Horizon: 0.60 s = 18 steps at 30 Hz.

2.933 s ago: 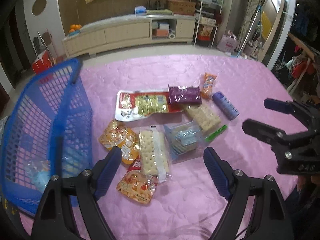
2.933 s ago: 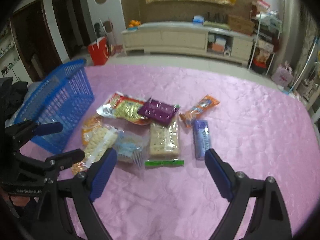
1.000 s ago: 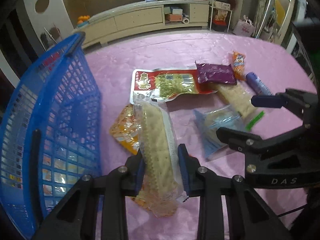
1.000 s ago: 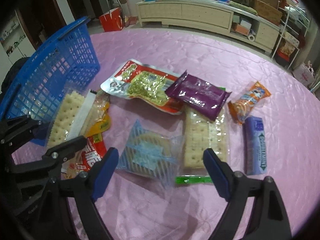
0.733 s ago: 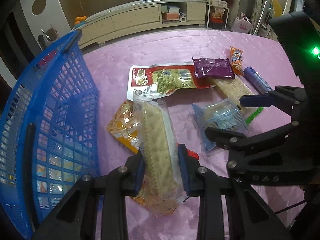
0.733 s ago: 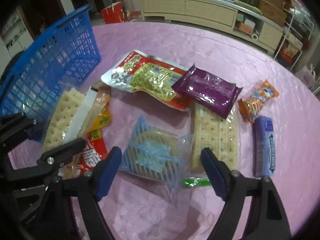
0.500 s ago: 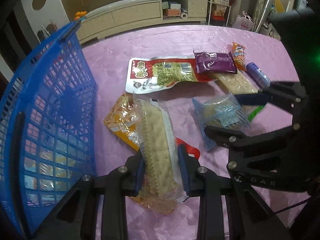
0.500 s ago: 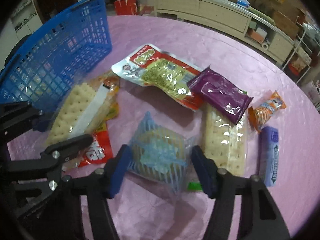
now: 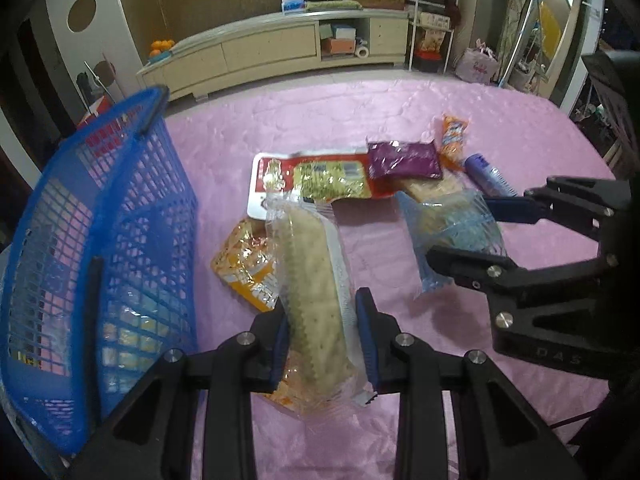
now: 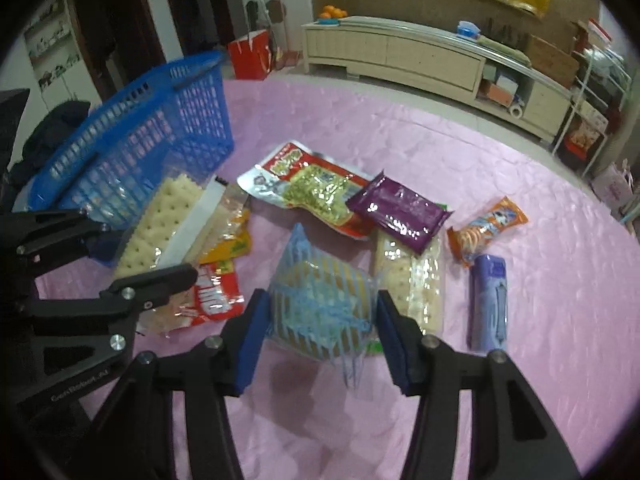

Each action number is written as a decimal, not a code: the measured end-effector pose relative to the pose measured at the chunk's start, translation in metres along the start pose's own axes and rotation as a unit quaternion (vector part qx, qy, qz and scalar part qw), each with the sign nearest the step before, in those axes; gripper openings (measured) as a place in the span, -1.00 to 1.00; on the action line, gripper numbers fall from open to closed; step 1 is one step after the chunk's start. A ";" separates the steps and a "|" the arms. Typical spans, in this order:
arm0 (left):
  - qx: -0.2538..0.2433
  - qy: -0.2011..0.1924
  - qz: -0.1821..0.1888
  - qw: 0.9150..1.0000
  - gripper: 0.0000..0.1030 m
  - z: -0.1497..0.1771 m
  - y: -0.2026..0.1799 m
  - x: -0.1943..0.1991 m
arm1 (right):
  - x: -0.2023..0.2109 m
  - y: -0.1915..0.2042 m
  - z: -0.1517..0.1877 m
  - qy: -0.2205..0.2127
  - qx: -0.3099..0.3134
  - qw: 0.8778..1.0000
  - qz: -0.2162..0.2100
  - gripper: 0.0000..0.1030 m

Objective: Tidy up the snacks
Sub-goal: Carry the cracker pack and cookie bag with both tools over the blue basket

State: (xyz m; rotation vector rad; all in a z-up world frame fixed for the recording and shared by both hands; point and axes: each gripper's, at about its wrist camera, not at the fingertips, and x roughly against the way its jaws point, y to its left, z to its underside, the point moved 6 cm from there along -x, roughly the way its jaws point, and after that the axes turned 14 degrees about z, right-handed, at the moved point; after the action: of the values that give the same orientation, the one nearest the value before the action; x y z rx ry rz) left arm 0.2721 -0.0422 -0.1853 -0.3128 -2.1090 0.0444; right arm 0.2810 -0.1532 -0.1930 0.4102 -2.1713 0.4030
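Note:
My left gripper (image 9: pixel 322 332) is shut on a long clear pack of crackers (image 9: pixel 312 280) and holds it above the pink cloth; the pack also shows in the right wrist view (image 10: pixel 160 224). My right gripper (image 10: pixel 320 320) is shut on a blue-striped clear bag of biscuits (image 10: pixel 320 300), lifted off the cloth; the bag also shows in the left wrist view (image 9: pixel 452 228). The blue basket (image 9: pixel 100 240) stands to the left with a few packs inside.
On the pink tablecloth (image 10: pixel 560 280) lie a red-and-green pouch (image 10: pixel 312 188), a purple pack (image 10: pixel 396 208), a second cracker pack (image 10: pixel 412 276), an orange snack pack (image 10: pixel 488 224), a purple gum pack (image 10: pixel 488 300) and orange-red packs (image 10: pixel 216 296). A long cabinet (image 9: pixel 280 52) stands behind.
My right gripper closed on the blue-striped bag and lifted it. My left gripper kept its hold on the cracker pack and rose a little.

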 end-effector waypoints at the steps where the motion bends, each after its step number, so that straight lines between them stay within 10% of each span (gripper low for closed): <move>1: 0.000 -0.005 0.002 1.000 -0.45 -0.001 -0.002 0.006 | 0.004 0.002 -0.001 -0.002 0.003 1.000 0.004 0.11; 18: -0.008 -0.092 0.017 0.996 -0.45 0.011 0.014 0.123 | 0.112 0.051 -0.030 -0.062 -0.022 0.998 0.017 0.12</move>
State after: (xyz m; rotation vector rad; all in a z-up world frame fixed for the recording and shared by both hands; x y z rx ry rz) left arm 0.2039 0.0016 -0.0905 -0.3662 -2.2869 0.0800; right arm 0.2161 -0.1109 -0.0920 0.3834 -2.3067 0.3555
